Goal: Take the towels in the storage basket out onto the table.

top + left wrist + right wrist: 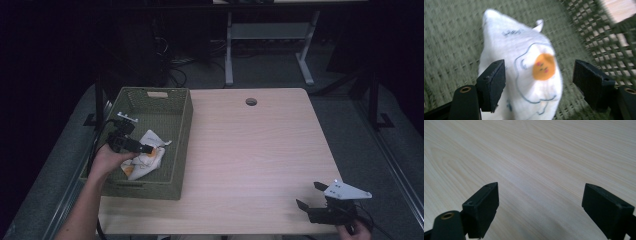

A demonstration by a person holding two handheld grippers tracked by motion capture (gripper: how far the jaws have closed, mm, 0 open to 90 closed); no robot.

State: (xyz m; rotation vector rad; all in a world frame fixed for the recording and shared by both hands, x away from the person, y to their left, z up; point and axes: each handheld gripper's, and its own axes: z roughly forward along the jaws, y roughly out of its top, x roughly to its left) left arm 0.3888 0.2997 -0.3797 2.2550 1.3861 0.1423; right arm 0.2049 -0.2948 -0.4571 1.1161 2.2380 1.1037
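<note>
A white cloth (pixel 145 156) with a fried-egg drawing and an orange yolk lies inside the green woven basket (pixel 180 135) at the table's left. In the left gripper view the cloth (pixel 529 75) sits between the spread jaws of my left gripper (pixel 539 82), neither jaw pressing it. From above, the left gripper (pixel 145 148) hovers over the cloth, held by a hand. My right gripper (pixel 309 195) stands open near the table's front right corner, with bare wood between the jaws of the right gripper (pixel 541 205).
The light wooden table (pixel 250 150) has a round cable hole (pixel 251 101) at its far edge. Behind it are desk legs (pixel 229 55) and cables on a dark floor. The basket's mesh wall (pixel 604 37) rises close to the right of the left gripper.
</note>
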